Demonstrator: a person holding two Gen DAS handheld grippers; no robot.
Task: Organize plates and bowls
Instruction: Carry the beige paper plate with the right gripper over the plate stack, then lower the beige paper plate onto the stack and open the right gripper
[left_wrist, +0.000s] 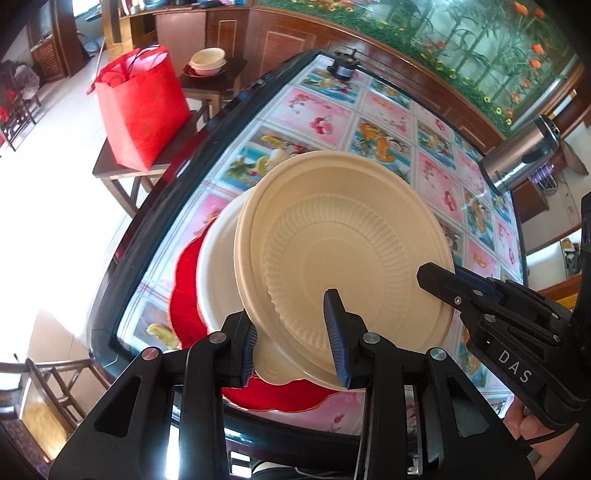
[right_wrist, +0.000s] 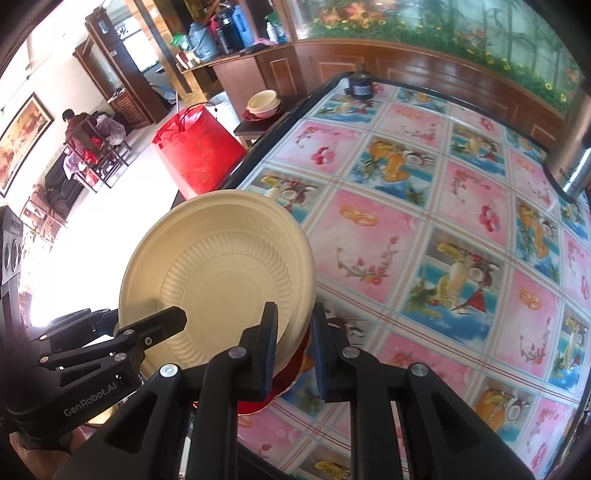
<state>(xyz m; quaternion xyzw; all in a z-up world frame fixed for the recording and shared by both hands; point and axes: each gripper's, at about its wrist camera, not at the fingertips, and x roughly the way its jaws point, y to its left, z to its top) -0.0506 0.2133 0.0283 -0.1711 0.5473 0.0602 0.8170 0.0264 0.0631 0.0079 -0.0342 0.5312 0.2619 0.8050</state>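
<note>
Beige plate (left_wrist: 343, 266): round, ribbed inner wall, flat centre; held tilted on edge above the near end of the table, its hollow face turned toward both cameras. Taken as the landmark for all that follows.

Left gripper (left_wrist: 295, 339): fingers narrowed onto the plate's lower rim, one blue pad (left_wrist: 337, 332) on the hollow face, the other behind the rim; holding the plate.

Right gripper (right_wrist: 293, 350): fingers narrowed at the plate's right rim, one finger against the hollow face, the other behind. In the right wrist view a slim gap shows beside the rim, so full contact on both sides cannot be told; it appears to grip the plate. From the left wrist view its black fingertip lies over the plate's right edge.

White bowl (left_wrist: 218, 266): directly behind and left of the plate, partly hidden by it.

Red plate (left_wrist: 188, 291): scalloped, gilt-edged, beneath the bowl and below the beige plate, lying on the table.

Table (left_wrist: 436, 173): dark-rimmed, covered in a cloth of pink and blue fruit-and-flower squares; stretches away behind the plate.

Steel flask (left_wrist: 517, 158): far right of the plate, on the table's edge.

Small dark device (left_wrist: 341, 66): at the table's far end, well beyond the plate.

Red bag (left_wrist: 142, 107): upper left of the plate, standing on a stool (left_wrist: 110, 170) off the table.

Stacked bowls (left_wrist: 207, 61): on a second stool beyond the bag, well apart from the plate.
</note>
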